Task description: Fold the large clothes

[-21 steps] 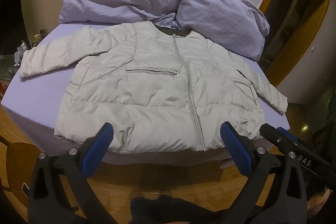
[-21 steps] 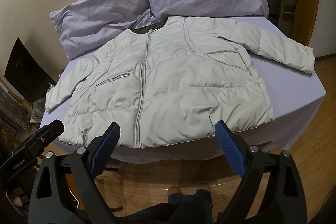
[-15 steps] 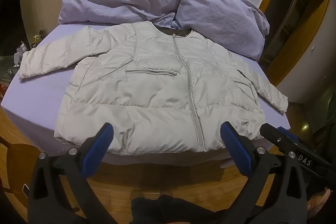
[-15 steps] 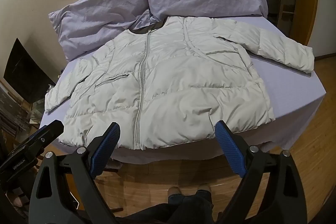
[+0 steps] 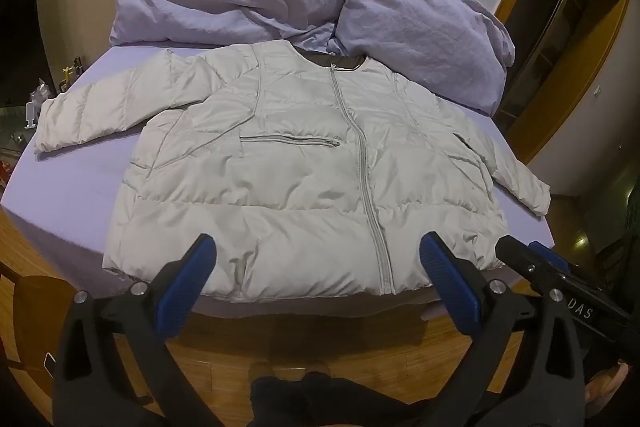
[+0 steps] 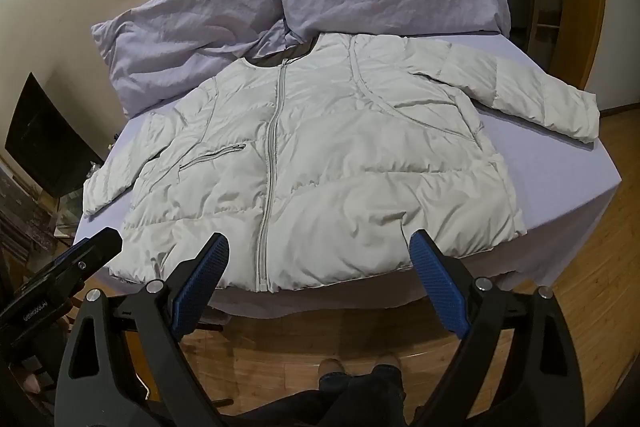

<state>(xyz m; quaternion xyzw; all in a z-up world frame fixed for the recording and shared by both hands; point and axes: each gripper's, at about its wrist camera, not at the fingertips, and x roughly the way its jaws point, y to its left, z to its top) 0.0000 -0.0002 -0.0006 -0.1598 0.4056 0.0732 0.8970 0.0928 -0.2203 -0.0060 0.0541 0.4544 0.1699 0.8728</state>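
Left wrist view shows your left gripper [image 5: 316, 273] and right gripper [image 6: 318, 273] both spread wide and empty above the floor, because the zipped puffer jacket [image 5: 304, 179] lies flat, unfolded on the lilac bed [image 5: 76, 183] ahead.

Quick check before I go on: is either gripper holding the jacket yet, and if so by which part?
Nothing is held. The left gripper and right gripper are both open, short of the hem of the jacket, which lies flat on the bed.
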